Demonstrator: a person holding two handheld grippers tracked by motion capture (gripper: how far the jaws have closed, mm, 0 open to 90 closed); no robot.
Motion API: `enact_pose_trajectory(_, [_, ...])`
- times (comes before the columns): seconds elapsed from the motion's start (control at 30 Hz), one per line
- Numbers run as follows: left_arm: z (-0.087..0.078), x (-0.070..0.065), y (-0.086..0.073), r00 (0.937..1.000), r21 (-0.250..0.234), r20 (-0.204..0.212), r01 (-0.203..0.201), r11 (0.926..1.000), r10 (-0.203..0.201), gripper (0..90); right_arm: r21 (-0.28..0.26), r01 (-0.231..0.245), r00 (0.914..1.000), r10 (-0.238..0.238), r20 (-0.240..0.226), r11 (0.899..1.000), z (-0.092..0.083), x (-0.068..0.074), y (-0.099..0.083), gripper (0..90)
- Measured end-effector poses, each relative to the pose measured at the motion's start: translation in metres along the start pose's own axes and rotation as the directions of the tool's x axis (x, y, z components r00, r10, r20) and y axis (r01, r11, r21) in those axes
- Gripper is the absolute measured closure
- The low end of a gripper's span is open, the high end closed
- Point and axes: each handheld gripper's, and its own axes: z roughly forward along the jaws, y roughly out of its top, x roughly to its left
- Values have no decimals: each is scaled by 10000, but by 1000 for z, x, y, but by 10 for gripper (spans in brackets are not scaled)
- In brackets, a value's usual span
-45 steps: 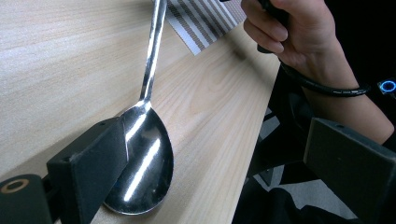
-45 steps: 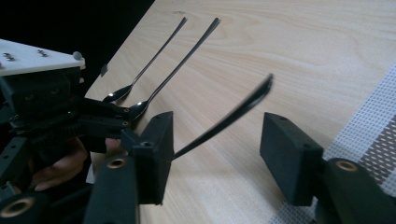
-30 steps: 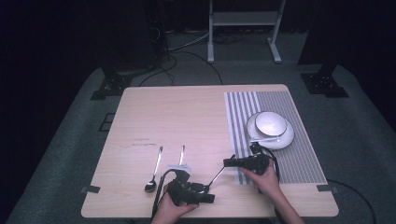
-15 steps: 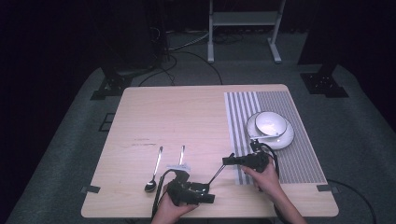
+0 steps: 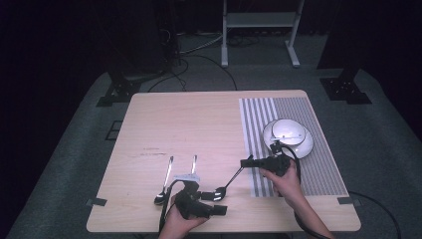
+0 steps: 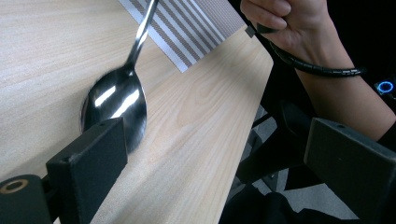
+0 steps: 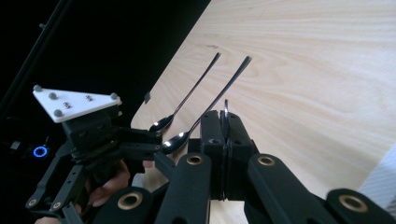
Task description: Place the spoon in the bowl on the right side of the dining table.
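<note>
Spoon (image 5: 228,182) lying aslant on the tabletop (image 5: 199,124), bowl near the front edge, handle tip being pinched in the right gripper (image 5: 247,162). Left gripper (image 5: 219,209) waiting spread wide beside the bowl, not yet gripping. Two more spoons (image 5: 165,180) resting to the left. Placemat (image 5: 293,144) and dishes (image 5: 288,137) untouched; placing seemingly pending.
</note>
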Motion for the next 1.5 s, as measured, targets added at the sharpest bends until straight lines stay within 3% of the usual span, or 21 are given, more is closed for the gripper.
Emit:
enact_pose_trajectory(0.43, [-4,2,0,9999,-131,-58,107,9999,-108,45,-147,150,9970,-138,760,9998,-22,2,27,892])
enact_pose_trajectory(1.5, [-5,5,-1,9997,-203,-84,207,9996,-209,46,-1008,40,9898,104,1423,9949,-76,1,58,892])
